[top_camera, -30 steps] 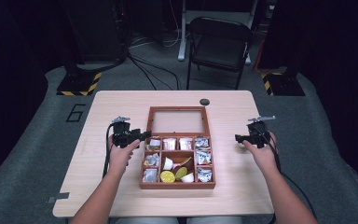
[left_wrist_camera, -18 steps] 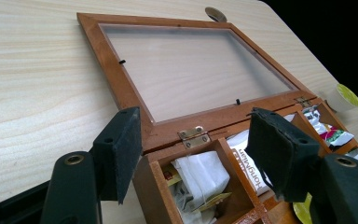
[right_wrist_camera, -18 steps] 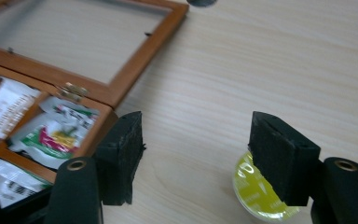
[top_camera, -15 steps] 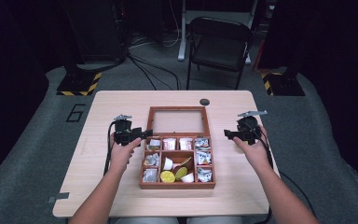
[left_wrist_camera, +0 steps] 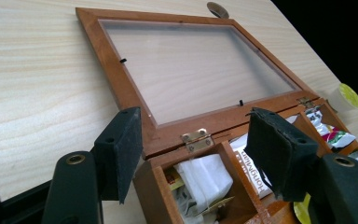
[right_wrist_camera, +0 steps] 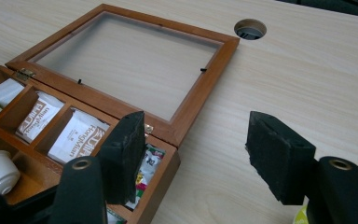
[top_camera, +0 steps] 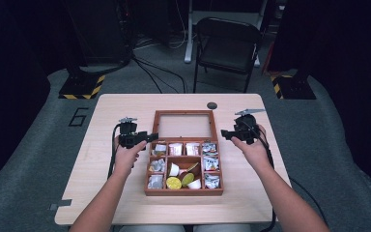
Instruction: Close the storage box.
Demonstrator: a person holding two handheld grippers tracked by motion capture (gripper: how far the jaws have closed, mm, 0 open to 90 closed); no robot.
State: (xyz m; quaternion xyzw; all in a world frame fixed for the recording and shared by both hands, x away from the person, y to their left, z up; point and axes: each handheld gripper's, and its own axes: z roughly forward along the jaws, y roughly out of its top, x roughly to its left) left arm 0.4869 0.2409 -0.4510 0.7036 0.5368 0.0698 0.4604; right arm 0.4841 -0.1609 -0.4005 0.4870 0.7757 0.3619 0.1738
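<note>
**benchtop_sam:** Wooden tea box [top_camera: 183, 191] sits mid-table, lid [top_camera: 182, 124] thrown right back and lying flat on the far side. What changed in the last second? The right gripper [top_camera: 228, 134] slid in from out by the table's right edge and now hangs just beside the box's back right corner. The left gripper [top_camera: 150, 137] barely budged; it's parked at the back left corner by the hinge [left_wrist_camera: 196, 139].

**kettle_on:** Jaws?

**benchtop_sam:** Both spread wide, nothing pinched. In the left gripper view the pads straddle that hinge corner; in the right gripper view one pad hovers over the corner compartment, the other over bare table [right_wrist_camera: 307, 84].

**kettle_on:** So they're closing it?

**benchtop_sam:** That's my guess: two grippers lining up at the back corners looks like a setup for flipping the lid shut. Could also be going for a sachet, can't rule it out.

**kettle_on:** Anything in the way?

**benchtop_sam:** Nearest, the tea bags [right_wrist_camera: 78, 129] in the back row stick up a bit and might catch the lid. Also white cups [top_camera: 174, 169] and a yellow-lidded pod [top_camera: 173, 183] in the middle. Farther off there's a cable hole [top_camera: 212, 105] in the table, then a folding chair [top_camera: 227, 46], both well clear.
</note>
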